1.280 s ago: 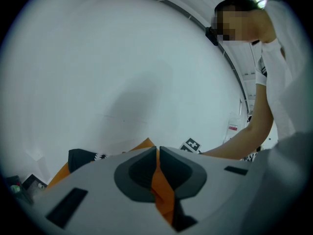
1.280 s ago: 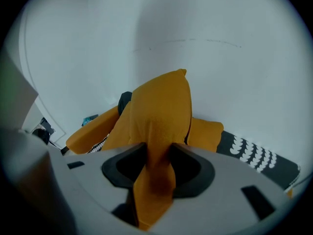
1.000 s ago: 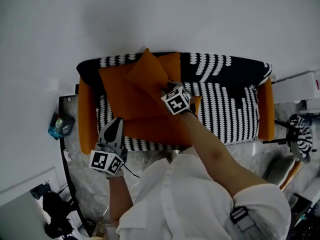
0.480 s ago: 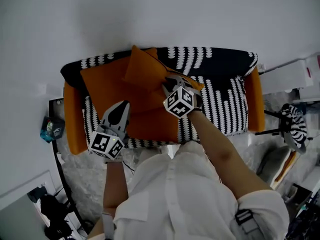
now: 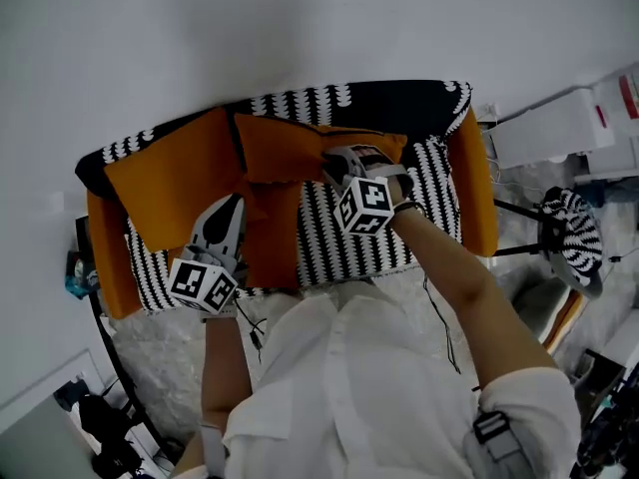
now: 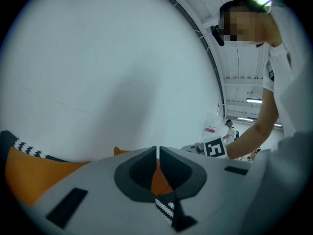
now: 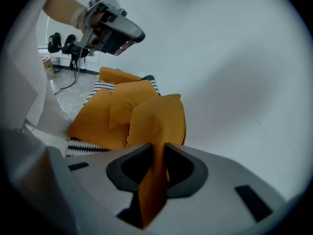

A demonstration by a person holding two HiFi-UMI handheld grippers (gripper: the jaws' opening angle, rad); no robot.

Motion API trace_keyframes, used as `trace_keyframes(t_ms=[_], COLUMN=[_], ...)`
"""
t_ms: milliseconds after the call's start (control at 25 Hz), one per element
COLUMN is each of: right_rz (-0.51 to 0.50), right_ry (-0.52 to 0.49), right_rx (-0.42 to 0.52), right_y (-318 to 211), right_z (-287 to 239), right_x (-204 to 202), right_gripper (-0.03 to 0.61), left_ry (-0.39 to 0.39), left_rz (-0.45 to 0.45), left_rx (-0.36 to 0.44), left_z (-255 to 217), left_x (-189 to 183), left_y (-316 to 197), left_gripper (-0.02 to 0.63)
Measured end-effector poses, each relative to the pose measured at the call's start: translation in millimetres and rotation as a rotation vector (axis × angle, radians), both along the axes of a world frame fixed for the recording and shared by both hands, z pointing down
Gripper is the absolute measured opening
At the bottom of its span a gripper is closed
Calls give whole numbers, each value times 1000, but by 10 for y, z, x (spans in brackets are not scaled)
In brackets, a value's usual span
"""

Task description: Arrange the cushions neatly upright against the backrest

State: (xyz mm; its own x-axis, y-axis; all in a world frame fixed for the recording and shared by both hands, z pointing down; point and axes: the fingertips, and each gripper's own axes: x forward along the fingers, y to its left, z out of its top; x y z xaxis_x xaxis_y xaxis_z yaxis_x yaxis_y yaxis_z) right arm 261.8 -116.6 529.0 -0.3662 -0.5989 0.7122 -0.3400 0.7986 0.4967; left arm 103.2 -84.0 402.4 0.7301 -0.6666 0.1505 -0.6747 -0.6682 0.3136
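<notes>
Looking down, you have the black-and-white sofa (image 5: 424,193) in front of you, with its backrest (image 5: 389,96) on the far side, by the white wall (image 5: 319,18). A big orange cushion (image 5: 170,183) lies tilted over the left end, and its top edge is up on the backrest. Just beside it, a second cushion (image 5: 285,146) lies longways along the backrest, near the middle. A third cushion (image 5: 272,239) lies lower on the seat, partly under the other two.

Your right tongs (image 5: 334,160) reach over the seat and pinch an edge of the second cushion. The orange cloth sits tight between the two pads. These tongs have just been closing.

Your left tongs (image 5: 230,206) are over the spot where the three cushions meet, and they point at the backrest. Their tips are pressed together with only a thin slit, and nothing is between them.
</notes>
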Motion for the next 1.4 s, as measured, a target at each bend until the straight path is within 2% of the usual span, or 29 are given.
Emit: trace_keyframes(t_ms=[160, 320, 480, 680, 840, 960, 1200, 1400], right_rz=[-86, -134, -158, -134, -147, -157, -85, -34], right_ry=[107, 208, 276, 316, 355, 381, 418, 438], right_rx=[0, -9, -21, -38, -35, -70, -149, -258], right_y=[178, 237, 267, 97, -60, -113, -149, -76], right_z=[281, 603, 1047, 1613, 2122, 2491, 3074, 3290], right_x=[1003, 1801, 2499, 3099, 3385, 3549, 3714, 3823], right_gripper=[94, 94, 92, 91, 89, 89, 91, 107], left_ry=[-14, -27, -60, -86, -110, -110, -112, -98], left_rz=[31, 40, 61, 50, 50, 38, 15, -1], left_rx=[-7, -27, -57, -94, -127, -147, -168, -178], left_z=[108, 209, 417, 685, 941, 1116, 1375, 1477], left_x=[865, 1473, 1953, 2318, 2495, 2569, 2542, 2482], left_y=[14, 12, 21, -102, -203, -273, -407, -441], left_gripper=[31, 31, 31, 29, 29, 31, 29, 31])
